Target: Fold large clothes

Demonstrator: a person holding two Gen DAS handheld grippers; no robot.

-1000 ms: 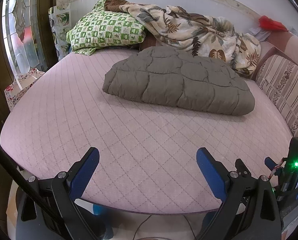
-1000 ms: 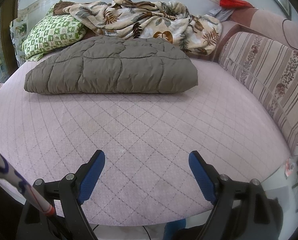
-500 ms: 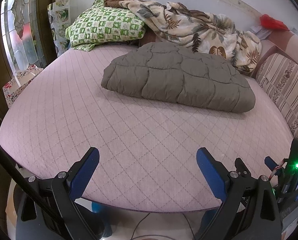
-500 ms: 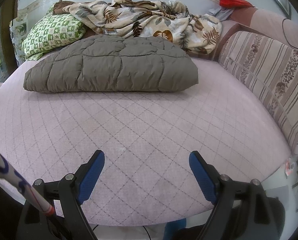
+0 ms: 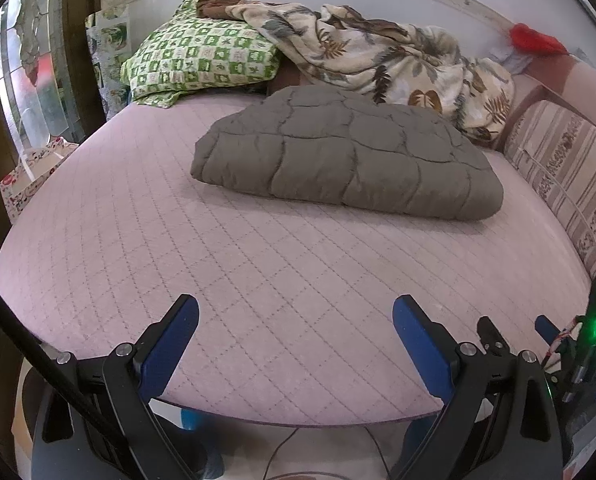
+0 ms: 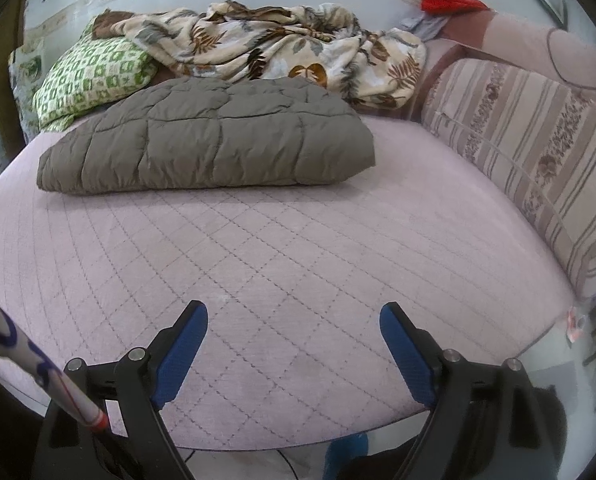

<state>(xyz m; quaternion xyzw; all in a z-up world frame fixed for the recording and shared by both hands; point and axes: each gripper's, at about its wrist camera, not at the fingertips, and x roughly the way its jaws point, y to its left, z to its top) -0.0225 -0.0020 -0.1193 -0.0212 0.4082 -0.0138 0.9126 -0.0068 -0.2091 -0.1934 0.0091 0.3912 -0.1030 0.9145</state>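
A grey-brown quilted padded garment (image 5: 346, 160) lies folded into a thick bundle on the far half of the pink quilted bed (image 5: 257, 264); the right wrist view shows it (image 6: 209, 140) at upper left. My left gripper (image 5: 295, 320) hangs open over the near edge of the bed, nothing between its blue pads. My right gripper (image 6: 293, 320) is likewise open and empty over the near edge. Both are well short of the garment.
A green checked pillow (image 5: 197, 64) and a crumpled leaf-print blanket (image 5: 378, 56) lie against the back wall. A striped cushion (image 6: 538, 168) lines the right side. A red cloth (image 6: 450, 2) sits on the headboard. A floral box (image 5: 29, 176) stands left of the bed.
Both wrist views have tilted down and drawn back slightly, so the folded garment sits a little higher and farther in frame. The grippers stay open.
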